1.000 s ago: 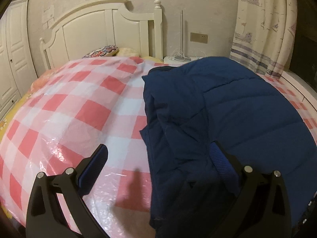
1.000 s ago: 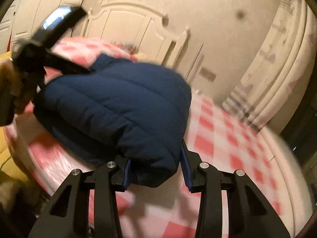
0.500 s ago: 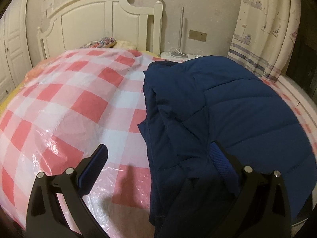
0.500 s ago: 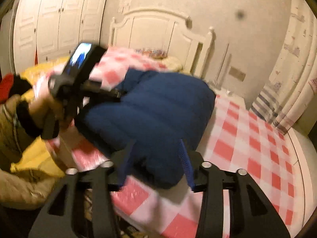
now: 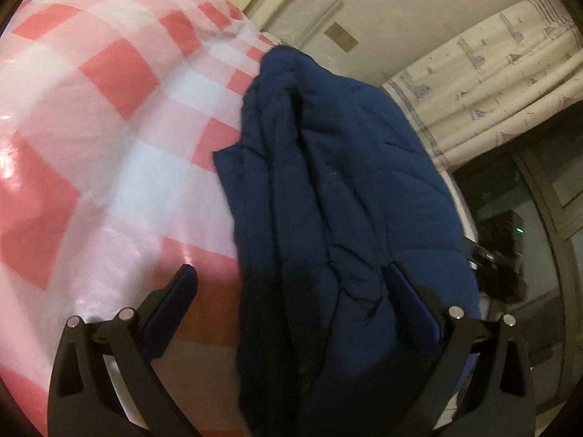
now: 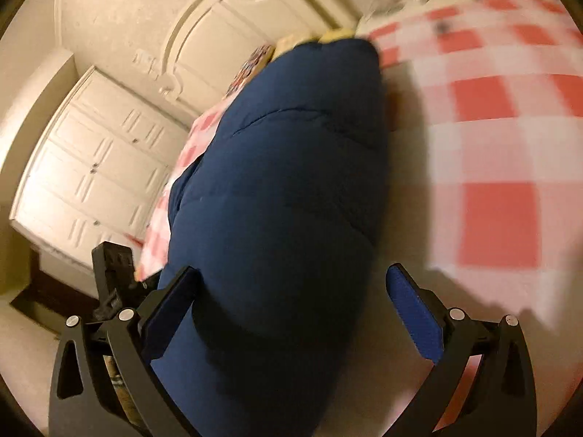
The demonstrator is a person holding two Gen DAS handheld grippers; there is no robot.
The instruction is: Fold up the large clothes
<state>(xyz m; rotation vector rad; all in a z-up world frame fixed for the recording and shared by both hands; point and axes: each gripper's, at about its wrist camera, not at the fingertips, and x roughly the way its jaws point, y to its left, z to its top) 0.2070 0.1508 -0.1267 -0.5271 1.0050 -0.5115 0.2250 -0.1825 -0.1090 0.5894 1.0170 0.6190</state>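
The navy jacket (image 5: 339,196) is lying folded along the bed's (image 5: 91,116) near edge, long axis running away from both grippers. Left gripper (image 5: 291,313) and right gripper (image 6: 291,309) are being held wide open, gripping nothing.

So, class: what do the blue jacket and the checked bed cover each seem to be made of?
Blue jacket: likely padded, matte woven fabric, judging by its stitched, puffy quilted panels. Checked bed cover: looks like thin plastic sheeting, glossy, with shiny highlights and fine crinkles.
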